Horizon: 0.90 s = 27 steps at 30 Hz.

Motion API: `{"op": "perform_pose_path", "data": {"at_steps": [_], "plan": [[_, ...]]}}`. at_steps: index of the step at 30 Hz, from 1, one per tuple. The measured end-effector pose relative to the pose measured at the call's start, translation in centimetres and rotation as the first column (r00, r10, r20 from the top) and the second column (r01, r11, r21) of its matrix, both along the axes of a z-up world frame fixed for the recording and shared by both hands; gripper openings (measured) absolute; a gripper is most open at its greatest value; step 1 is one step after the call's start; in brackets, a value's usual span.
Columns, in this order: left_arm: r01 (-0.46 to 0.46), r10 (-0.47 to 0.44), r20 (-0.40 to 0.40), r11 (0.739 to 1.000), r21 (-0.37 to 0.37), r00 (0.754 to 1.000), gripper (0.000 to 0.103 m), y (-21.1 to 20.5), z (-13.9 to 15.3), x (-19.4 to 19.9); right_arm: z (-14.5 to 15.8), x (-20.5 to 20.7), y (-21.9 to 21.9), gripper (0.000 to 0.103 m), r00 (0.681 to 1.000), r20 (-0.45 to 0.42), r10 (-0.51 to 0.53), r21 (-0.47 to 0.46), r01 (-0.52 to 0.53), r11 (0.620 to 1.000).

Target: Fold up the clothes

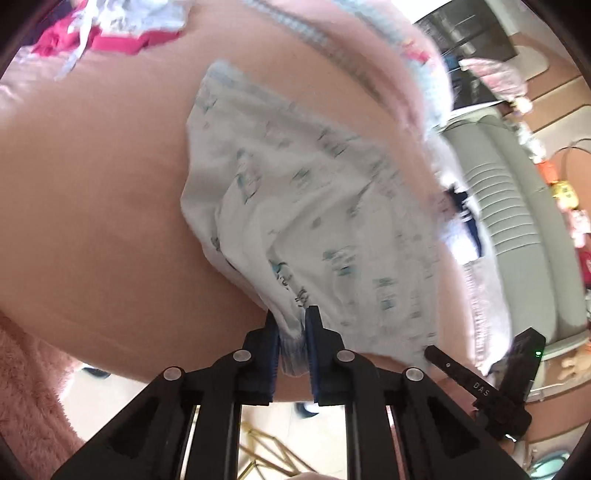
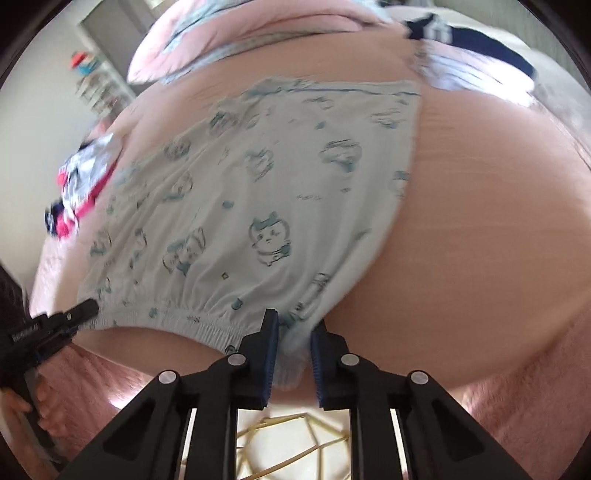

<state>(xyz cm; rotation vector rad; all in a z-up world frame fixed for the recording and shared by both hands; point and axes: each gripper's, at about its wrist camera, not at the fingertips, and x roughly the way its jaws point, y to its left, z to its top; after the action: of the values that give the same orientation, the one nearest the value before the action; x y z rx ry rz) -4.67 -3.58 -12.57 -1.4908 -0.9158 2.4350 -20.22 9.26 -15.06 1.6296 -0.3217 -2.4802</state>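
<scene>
A pair of pale blue shorts (image 2: 258, 192) with a cartoon cat print lies spread on the pink bed sheet (image 2: 480, 221). My right gripper (image 2: 293, 332) is shut on the elastic waistband at its right end, near the bed's front edge. My left gripper (image 1: 290, 326) is shut on the other end of the waistband; the shorts (image 1: 295, 206) stretch away from it. The left gripper also shows in the right wrist view (image 2: 83, 308) at the waistband's left end. The right gripper shows in the left wrist view (image 1: 434, 352) at the lower right.
A heap of red, white and navy clothes (image 2: 81, 184) lies at the far left of the bed. Navy and white garments (image 2: 480, 51) lie at the far right. A pink pillow (image 2: 229, 33) sits at the back. A fluffy pink blanket (image 1: 29, 387) hangs over the front edge.
</scene>
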Motion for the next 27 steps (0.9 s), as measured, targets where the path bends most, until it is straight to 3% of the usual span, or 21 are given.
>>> {"op": "perform_pose_path", "data": {"at_steps": [4,5,7,8,12,15,17,20,24,27], "plan": [[0.08,-0.068,0.13,0.993,-0.089,0.989,0.012,1.2,-2.4,-0.5,0.5,0.3,1.0,0.015,1.0,0.01,-0.017,0.088,0.016,0.996],[0.096,-0.081,0.186,0.993,-0.071,0.979,0.013,1.2,-3.6,-0.7,0.6,0.3,1.3,0.016,1.0,0.012,-0.022,0.11,0.02,0.994],[0.105,-0.102,0.19,0.994,-0.005,0.976,0.019,0.3,-3.2,-0.8,-0.1,1.0,1.9,0.016,0.998,0.052,-0.037,0.121,0.03,0.992],[0.119,-0.117,0.189,0.993,-0.001,0.975,0.029,-0.2,-2.5,-0.9,-0.7,1.6,2.2,0.016,0.996,0.077,-0.047,0.111,0.038,0.993],[0.077,-0.072,0.059,0.993,-0.086,0.996,0.058,-3.5,1.0,-1.7,1.8,1.7,4.1,0.016,0.998,0.016,-0.066,0.063,0.065,0.996],[0.027,-0.022,0.05,0.994,-0.108,0.998,0.058,-6.5,0.3,-4.8,3.7,0.0,5.4,0.017,0.999,-0.042,-0.012,0.076,0.016,0.997],[-0.011,0.017,0.063,0.995,-0.097,0.998,0.058,-8.2,-0.8,-7.3,4.4,-1.8,5.8,0.023,0.997,-0.07,0.045,0.093,-0.038,0.995],[-0.05,0.056,0.089,0.996,-0.075,0.994,0.058,-10.2,-1.9,-10.4,4.6,-5.8,5.8,0.023,0.99,-0.08,0.119,0.095,-0.111,0.989],[-0.042,0.053,0.117,0.995,-0.09,0.992,0.058,-11.5,-2.7,-15.0,4.5,-13.0,3.5,0.03,0.974,-0.087,0.208,0.125,-0.197,0.972],[0.011,0.009,0.128,0.988,-0.155,0.992,0.058,-11.5,-3.0,-19.5,4.6,-18.0,1.8,0.04,0.961,-0.092,0.263,0.124,-0.251,0.96]]}}
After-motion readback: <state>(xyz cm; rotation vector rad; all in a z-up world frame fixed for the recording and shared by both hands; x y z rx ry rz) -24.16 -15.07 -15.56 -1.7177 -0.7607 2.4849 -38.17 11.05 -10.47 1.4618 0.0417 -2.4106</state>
